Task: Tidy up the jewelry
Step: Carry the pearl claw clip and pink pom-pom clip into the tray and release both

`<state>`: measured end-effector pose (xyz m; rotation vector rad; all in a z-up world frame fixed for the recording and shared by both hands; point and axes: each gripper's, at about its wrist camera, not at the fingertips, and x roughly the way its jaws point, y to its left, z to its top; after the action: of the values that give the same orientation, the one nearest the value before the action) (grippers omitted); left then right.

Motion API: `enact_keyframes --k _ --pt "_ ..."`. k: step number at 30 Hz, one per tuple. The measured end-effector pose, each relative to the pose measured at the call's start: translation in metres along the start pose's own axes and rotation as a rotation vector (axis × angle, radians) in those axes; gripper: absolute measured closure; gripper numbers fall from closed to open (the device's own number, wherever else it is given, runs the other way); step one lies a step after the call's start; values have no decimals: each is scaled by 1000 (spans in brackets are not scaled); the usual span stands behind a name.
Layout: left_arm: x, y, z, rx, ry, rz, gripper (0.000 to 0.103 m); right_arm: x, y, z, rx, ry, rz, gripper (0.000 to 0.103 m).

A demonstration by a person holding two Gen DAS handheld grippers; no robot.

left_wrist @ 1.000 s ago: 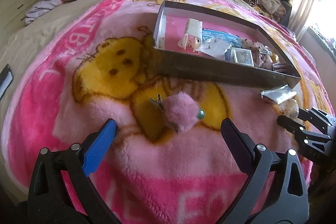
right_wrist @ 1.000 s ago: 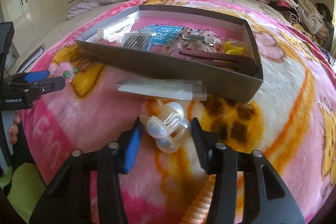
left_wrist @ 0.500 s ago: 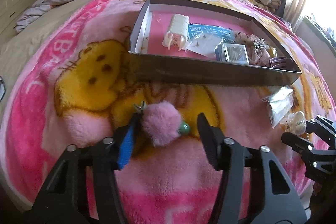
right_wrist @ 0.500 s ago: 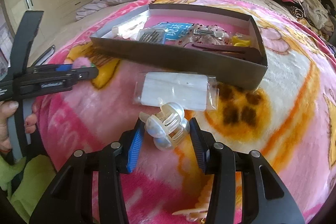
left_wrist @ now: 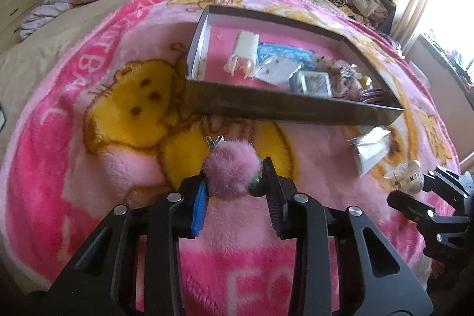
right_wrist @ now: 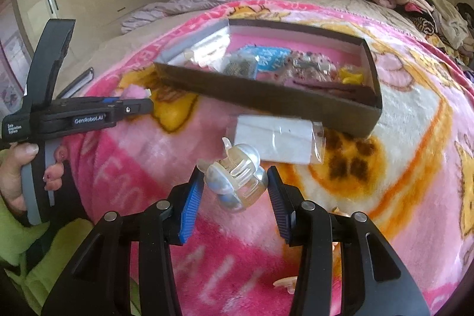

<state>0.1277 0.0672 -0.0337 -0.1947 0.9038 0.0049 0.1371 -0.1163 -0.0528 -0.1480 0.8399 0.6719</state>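
Pink pompom clip (left_wrist: 230, 171) on the blanket (left_wrist: 89, 168), left gripper (left_wrist: 234, 191) fingers closing on it; right gripper (right_wrist: 235, 191) holds a pearl claw clip (right_wrist: 234, 182); box (right_wrist: 266, 101) partly filled, packet (right_wrist: 275, 142) and both clips still outside.

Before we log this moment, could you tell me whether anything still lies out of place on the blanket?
Yes: a clear plastic packet lies loose on the pink blanket, just outside the cardboard box where the other accessories sit. A peach spiral hair tie also lies loose near the bottom edge.
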Motion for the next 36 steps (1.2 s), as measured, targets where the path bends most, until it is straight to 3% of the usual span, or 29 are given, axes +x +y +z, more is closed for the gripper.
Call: enact_keyframes --k 12,24,36 --pt "-16 -17 34 32 -51 -41 77 -11 -10 34 1 -80 -8 61" --pt "9 -36 64 63 -40 -57 77 -10 -55 66 53 -141 -71 61" --pt "41 -45 87 81 -16 -44 77 19 -98 87 95 -121 -142 61"
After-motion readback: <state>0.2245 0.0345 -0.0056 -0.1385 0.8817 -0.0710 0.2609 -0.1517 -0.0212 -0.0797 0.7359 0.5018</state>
